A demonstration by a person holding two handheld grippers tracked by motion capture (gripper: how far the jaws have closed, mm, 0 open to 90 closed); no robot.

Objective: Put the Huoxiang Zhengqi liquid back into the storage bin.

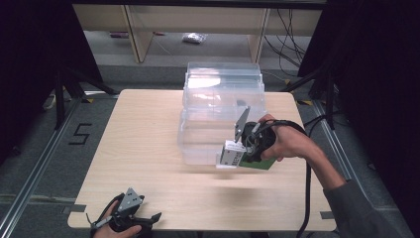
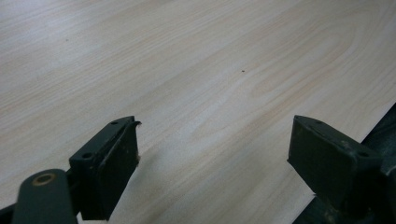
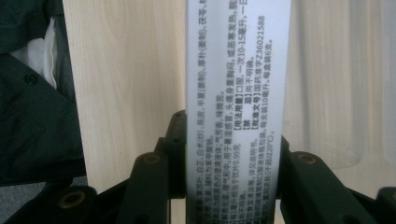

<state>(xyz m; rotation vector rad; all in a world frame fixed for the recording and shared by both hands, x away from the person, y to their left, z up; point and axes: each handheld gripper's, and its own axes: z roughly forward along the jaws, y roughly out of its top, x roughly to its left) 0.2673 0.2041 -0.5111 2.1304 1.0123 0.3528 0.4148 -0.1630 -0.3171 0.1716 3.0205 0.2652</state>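
My right gripper (image 1: pixel 242 151) is shut on a white medicine box (image 1: pixel 232 154) with green on one face, held just above the table in front of the clear plastic bin (image 1: pixel 220 106). In the right gripper view the medicine box (image 3: pixel 236 107) stands between the jaws as a white panel with printed text, and my right gripper (image 3: pixel 233 172) presses it from both sides. My left gripper (image 1: pixel 148 220) rests at the table's near left edge, open. In the left gripper view my left gripper (image 2: pixel 212 158) holds nothing, with bare wood between the jaws.
The light wooden table (image 1: pixel 143 144) has free room on its left and front. The clear plastic bin stands at the back centre with its lid raised. A black cable (image 1: pixel 307 193) trails from the right gripper. A floor marking "5" (image 1: pixel 79 133) lies left of the table.
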